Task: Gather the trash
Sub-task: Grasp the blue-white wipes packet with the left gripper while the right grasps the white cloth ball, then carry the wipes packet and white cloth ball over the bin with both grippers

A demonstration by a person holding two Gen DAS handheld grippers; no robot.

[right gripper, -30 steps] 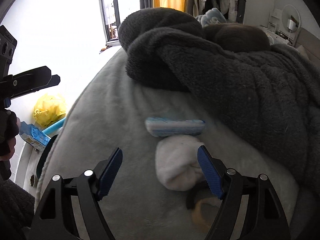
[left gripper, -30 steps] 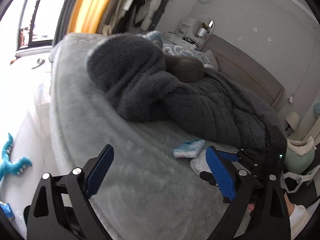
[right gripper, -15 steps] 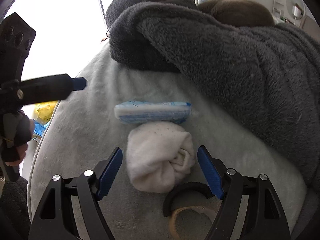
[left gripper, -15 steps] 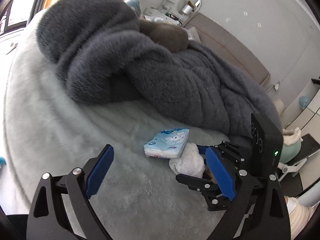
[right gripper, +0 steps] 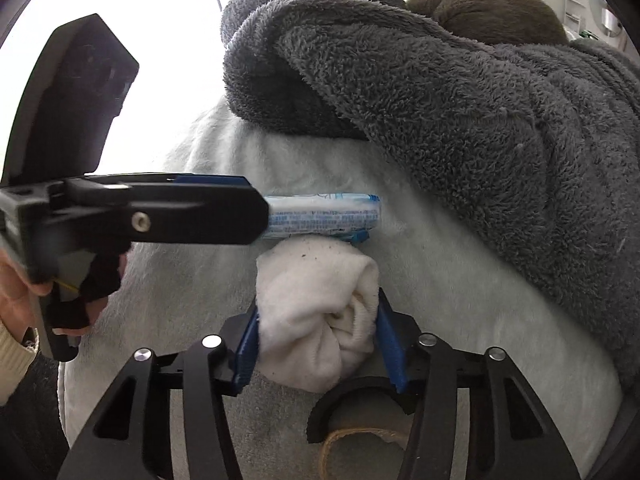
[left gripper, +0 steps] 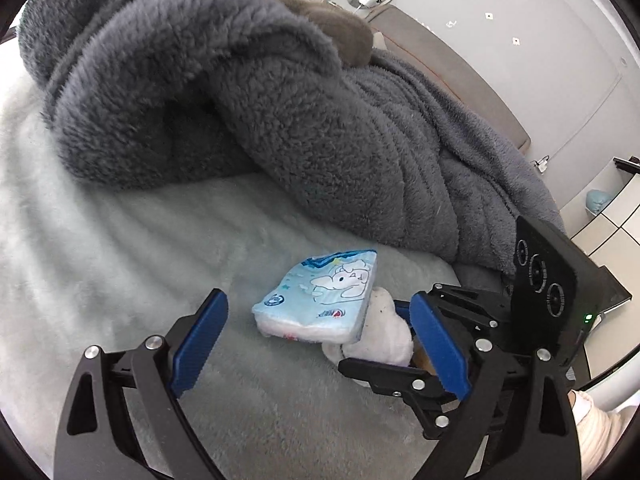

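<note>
Both wrist cams low, close over pale fleece bed; views cross, sharing tissue pack (left gripper: 320, 300) (right gripper: 324, 216) and white sock (left gripper: 380, 336) (right gripper: 320, 316).

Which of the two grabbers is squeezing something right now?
The right gripper: its blue fingers pinch the white rolled sock. The left gripper is wide open around the blue tissue pack.

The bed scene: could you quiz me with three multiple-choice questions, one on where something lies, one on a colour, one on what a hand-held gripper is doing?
1. The tissue pack lies:
A. against the white sock
B. on the dark blanket
C. on the floor

2. The gripper pads are:
A. red
B. blue
C. green

3. The right hand-held gripper is:
A. wide open
B. shut on nothing
C. shut on the sock

Key: A, pack and sock touch on the bed cover; B, blue pads; C, both pads squeeze the sock.
</note>
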